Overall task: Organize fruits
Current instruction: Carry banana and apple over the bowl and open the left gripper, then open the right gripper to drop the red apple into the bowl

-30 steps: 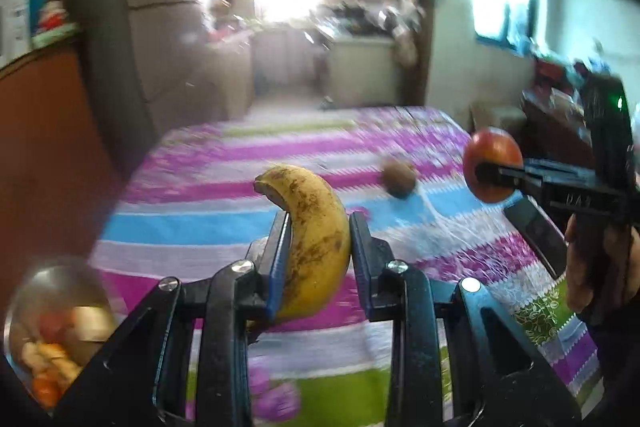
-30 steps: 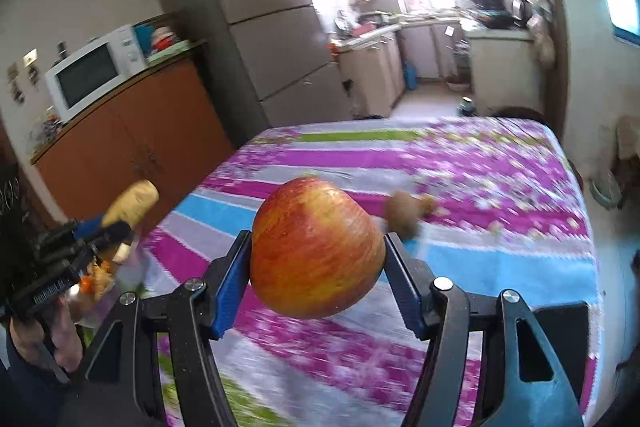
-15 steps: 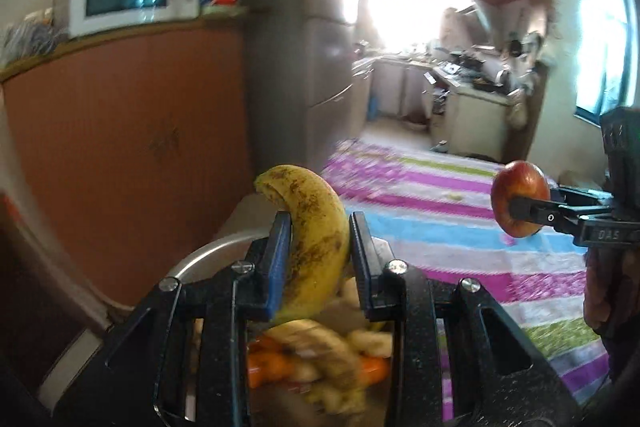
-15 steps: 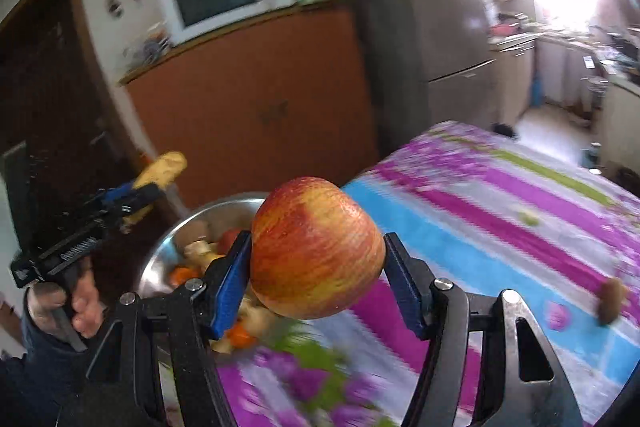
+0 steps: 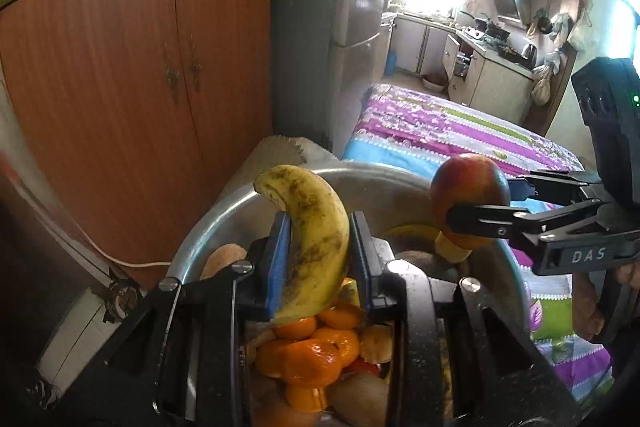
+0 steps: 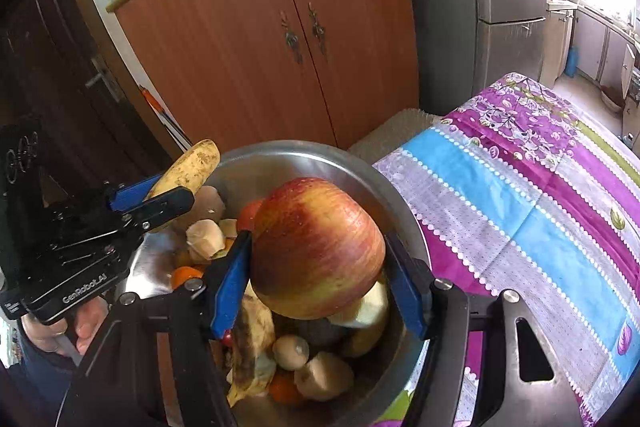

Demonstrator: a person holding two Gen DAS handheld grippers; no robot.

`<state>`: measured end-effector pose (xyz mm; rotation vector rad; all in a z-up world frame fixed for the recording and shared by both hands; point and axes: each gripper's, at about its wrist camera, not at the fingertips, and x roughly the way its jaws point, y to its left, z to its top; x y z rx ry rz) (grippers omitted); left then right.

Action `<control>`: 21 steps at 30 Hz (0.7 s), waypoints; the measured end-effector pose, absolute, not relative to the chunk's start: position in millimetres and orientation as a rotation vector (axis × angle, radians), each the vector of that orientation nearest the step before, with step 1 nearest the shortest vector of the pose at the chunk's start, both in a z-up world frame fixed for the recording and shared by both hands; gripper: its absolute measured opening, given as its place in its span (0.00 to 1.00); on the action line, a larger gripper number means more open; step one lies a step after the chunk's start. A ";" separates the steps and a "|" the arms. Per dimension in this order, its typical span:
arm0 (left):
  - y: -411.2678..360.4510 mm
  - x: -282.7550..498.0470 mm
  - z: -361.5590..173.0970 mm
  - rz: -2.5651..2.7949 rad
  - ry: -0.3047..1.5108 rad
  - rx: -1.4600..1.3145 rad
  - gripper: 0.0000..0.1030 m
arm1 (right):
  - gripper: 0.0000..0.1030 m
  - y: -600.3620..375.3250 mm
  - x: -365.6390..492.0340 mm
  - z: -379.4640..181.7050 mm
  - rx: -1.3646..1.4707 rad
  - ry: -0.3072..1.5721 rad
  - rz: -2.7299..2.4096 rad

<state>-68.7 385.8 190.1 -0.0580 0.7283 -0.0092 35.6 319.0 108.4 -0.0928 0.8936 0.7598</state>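
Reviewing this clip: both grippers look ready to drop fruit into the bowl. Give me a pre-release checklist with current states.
1. Left gripper grips the banana firmly: ok.
2. Right gripper grips the apple firmly: ok.
3. Both fruits are over the metal bowl, not the tablecloth: ok.
4. The grippers are apart from each other: ok, a gap shows in both views.
5. Free landing spot in the bowl: not ok; oranges and other fruit already crowd it.
6. Drop height above the pile: cannot tell.

Brown-speckled yellow banana [image 5: 316, 239], red-and-yellow streaked apple [image 6: 316, 247], orange citrus [image 5: 312, 359], purple-blue-green floral striped tablecloth [image 6: 540, 195]
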 end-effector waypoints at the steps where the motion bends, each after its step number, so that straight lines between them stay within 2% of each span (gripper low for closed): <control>1: 388.4 -69.5 188.1 -0.009 0.733 -0.063 0.29 | 0.65 320.3 35.5 105.8 -0.100 0.896 0.756; 21: 398.7 -73.6 186.1 -0.015 0.763 -0.068 0.30 | 0.66 337.9 38.8 93.0 -0.155 0.927 0.756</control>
